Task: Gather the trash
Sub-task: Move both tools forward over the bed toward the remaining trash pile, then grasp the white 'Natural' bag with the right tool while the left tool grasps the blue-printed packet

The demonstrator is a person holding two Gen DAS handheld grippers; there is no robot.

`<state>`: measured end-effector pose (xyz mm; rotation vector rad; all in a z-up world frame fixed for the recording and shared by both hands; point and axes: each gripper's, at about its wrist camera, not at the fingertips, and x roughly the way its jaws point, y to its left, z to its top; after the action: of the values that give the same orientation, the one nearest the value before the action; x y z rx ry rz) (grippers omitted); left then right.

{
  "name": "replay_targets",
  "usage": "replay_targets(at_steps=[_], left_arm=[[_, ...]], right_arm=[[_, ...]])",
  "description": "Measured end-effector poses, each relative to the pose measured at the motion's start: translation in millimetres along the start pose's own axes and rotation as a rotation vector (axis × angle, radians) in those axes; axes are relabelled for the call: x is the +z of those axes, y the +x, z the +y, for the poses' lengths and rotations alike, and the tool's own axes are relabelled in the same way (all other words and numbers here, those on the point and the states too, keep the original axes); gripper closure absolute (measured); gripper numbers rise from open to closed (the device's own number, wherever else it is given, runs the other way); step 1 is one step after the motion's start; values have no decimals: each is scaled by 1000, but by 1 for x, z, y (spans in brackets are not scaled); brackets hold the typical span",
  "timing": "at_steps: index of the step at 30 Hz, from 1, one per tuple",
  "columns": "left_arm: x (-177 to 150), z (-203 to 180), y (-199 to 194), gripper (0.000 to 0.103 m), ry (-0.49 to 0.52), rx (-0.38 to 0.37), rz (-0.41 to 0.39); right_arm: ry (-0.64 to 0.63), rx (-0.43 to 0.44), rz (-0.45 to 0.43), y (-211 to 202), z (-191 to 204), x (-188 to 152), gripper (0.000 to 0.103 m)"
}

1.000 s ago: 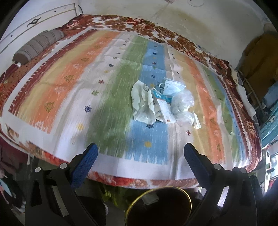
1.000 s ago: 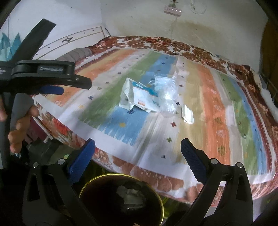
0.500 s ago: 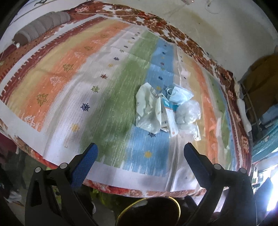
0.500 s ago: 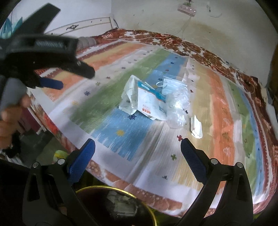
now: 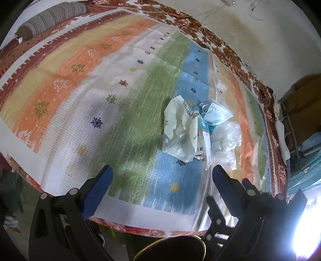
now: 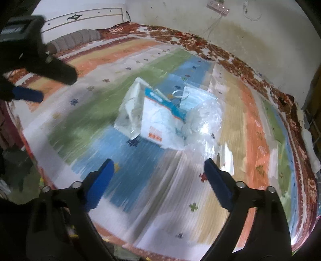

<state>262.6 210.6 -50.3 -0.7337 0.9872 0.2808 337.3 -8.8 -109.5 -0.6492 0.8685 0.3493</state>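
Striped in orange, green and blue, the bedspread [image 5: 120,104] covers a bed against a stained pale wall [image 6: 260,36]. At the bed's far left corner lies a grey bolster pillow [image 5: 54,17].

From the left wrist view, the left claw [image 5: 160,176] hangs over the bed's near edge, spread wide, with nothing between its blue pads [image 5: 96,192] and touching nothing. Below it shows the gold rim of a dark bin [image 5: 170,249].

Near the middle of the bed the trash sits in one heap: a crumpled white plastic bag [image 5: 178,128] on the left, a white and blue packet [image 6: 160,120] leaning against it, a blue face mask [image 5: 214,113] behind, and clear crinkled plastic [image 6: 202,122] on the right.

The right claw [image 6: 158,174] is likewise wide open and empty, poised short of the heap.
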Motion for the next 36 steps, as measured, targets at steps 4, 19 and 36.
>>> replay_targets(at_steps=[4,19,36], left_arm=[[0,-2,11,6,8,5,9],[15,0,36,7,15,-19,-19],[31,-31,72,31,100,-34,-43]], right_arm=[[-26,-3,17,16,3,6,31],[9,15,18,50,-7,22,88],[247,106,45,51,-66,17,103]])
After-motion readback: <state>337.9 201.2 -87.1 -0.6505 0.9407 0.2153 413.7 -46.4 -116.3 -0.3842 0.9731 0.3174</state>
